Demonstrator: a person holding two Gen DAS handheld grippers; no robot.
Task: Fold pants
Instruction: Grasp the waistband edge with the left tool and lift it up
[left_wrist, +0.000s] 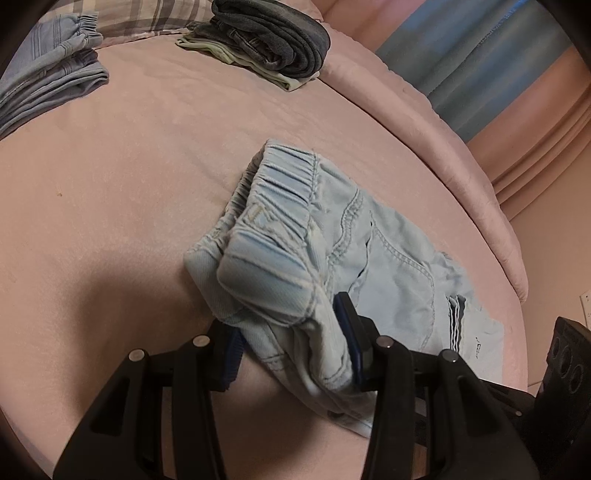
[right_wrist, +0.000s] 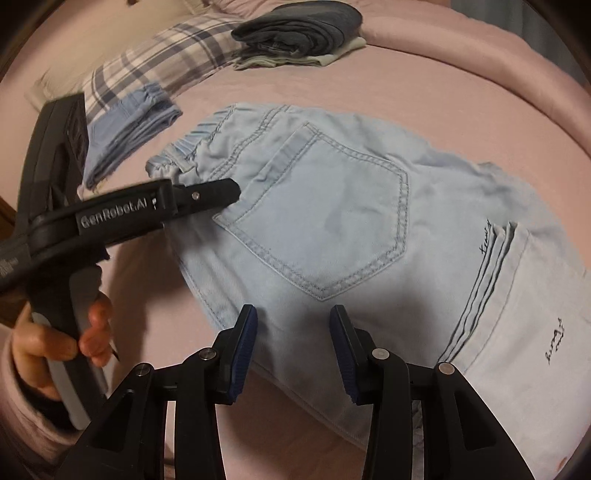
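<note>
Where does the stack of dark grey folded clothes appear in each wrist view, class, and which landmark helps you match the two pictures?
Left wrist view: the dark grey stack lies at the top centre, on the pink bed, beyond the light blue pants.
Right wrist view: the dark grey stack lies at the top centre, right of the plaid pillow.
Shared landmark: the pale green garment under the stack.

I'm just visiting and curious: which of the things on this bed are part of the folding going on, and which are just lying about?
In use:
- light blue pants
- left gripper, closed on the waistband end
- right gripper, open over the pants

Lying about:
- dark folded pile
- blue folded pants
- plaid pillow
- pink bed cover
</note>
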